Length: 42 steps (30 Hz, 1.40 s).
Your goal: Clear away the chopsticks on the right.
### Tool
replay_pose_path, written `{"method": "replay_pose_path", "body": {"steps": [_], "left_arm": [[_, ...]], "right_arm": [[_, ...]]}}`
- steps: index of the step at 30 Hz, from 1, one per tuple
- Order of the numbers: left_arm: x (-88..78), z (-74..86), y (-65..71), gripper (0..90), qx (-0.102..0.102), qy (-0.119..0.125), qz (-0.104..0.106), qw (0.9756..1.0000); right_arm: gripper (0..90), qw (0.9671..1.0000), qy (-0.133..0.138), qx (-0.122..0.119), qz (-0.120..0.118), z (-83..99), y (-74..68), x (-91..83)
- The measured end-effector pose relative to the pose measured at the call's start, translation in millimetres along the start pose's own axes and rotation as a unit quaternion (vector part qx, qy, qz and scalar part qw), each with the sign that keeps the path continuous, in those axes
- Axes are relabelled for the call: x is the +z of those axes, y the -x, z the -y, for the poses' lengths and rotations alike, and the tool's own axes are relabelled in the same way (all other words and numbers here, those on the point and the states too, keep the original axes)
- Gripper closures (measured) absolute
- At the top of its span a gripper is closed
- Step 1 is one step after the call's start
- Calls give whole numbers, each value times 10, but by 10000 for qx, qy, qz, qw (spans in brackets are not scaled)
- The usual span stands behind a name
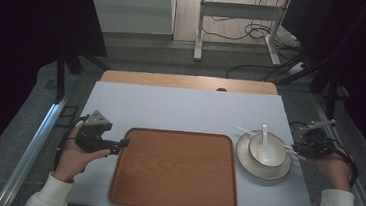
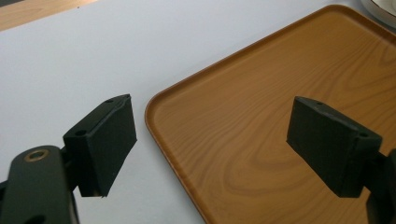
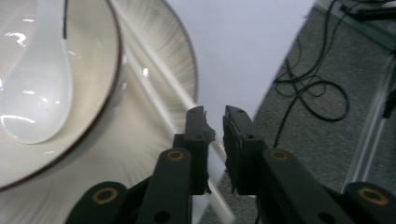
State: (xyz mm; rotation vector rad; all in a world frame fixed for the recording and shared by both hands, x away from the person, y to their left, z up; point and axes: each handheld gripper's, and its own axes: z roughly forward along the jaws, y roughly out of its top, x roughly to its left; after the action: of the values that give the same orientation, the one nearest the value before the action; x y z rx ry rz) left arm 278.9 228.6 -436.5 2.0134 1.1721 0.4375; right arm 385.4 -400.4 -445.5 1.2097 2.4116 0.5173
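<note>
while the left gripper [image 1: 122, 143] hangs with jaws spread wide over the wooden tray [image 1: 175, 168]'s near-left corner, the right gripper [image 3: 215, 122] pinches pale chopsticks [image 3: 159, 88] lying across the plate [image 1: 244, 158], beside the bowl [image 1: 255, 145] holding a white spoon [image 1: 264, 140].

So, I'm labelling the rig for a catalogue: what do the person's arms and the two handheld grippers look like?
Both sleeves are white. The left gripper is black, with a grey three-cornered plate on top and broad, blocky black jaws. The right gripper is black too, with brass-coloured pivot rivets on its jaw arms and a black cable trailing from it.
</note>
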Motion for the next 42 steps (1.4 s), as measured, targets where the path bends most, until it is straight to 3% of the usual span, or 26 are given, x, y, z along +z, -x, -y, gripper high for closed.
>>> {"method": "replay_pose_path", "body": {"steps": [3, 5, 9, 15, 29, 42], "left_arm": [[2, 0, 0, 154, -7, -6, -6, 10000], [3, -4, 2, 154, -6, -14, -9, 10000], [7, -6, 12, 154, -2, -3, -5, 10000], [9, -7, 15, 154, 44, -34, 3, 10000], [49, 0, 27, 154, 32, -70, 18, 10000], [55, 3, 24, 153, 52, -90, 5, 9999]], "right_arm": [[734, 9999, 31, -19, 99, 10, 62, -43], [702, 9998, -95, -106, 170, 15, 92, -40], [650, 9987, -375, -344, 77, 7, 127, -29], [638, 9969, -588, -519, -3, -6, 143, 5], [642, 9931, -943, -679, -150, -67, 165, 191], [769, 9855, -1257, -1082, -355, -153, 144, 304]]}}
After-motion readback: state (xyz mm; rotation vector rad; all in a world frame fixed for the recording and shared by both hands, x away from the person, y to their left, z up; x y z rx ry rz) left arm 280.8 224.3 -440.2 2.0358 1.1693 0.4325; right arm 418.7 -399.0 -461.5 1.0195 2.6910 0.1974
